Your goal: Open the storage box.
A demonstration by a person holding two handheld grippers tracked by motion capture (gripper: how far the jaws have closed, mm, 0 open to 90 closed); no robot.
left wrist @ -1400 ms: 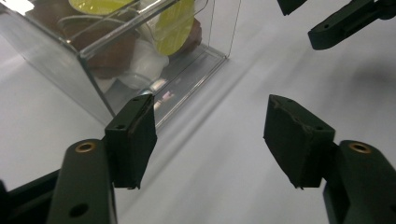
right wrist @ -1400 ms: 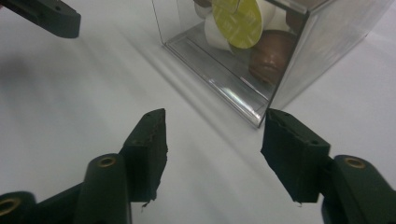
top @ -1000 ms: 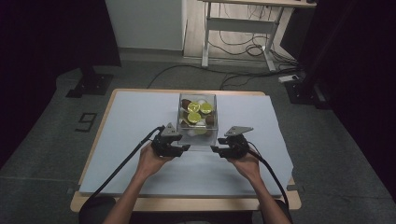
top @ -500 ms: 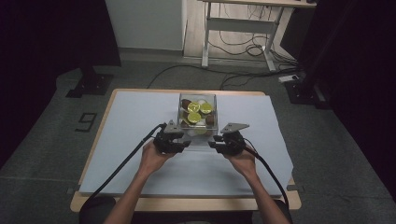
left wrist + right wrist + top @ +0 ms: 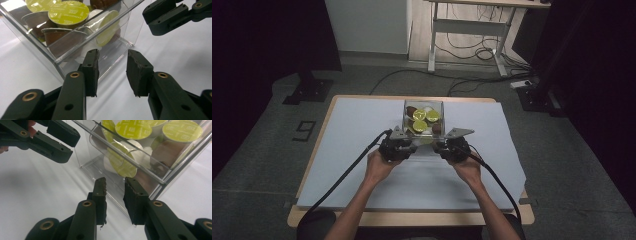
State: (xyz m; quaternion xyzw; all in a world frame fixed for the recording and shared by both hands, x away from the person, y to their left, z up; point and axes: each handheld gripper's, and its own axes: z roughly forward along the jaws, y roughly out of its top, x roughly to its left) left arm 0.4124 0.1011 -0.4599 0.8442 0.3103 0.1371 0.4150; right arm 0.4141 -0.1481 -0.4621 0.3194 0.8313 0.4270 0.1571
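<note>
High view dim, room at left and right edges near black; white-covered wooden bench [image 5: 362,150] is brightest area, evenly lit from above, soft shadows under hands. Both gripper views bright and sharp up close. Glare streaks on clear plastic box [image 5: 75,53] walls, reflections on green foil capsule lids [image 5: 133,128]. Black tongs [image 5: 112,72] slightly soft at bottom edge, wide-angle stretching at corners.

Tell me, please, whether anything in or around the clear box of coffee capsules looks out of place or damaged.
Mostly tidy. Inside the clear box the capsules lie jumbled, some on their sides, none spilled onto the table. The rubber pads on the right tool look chipped and ragged along their edges.
</note>
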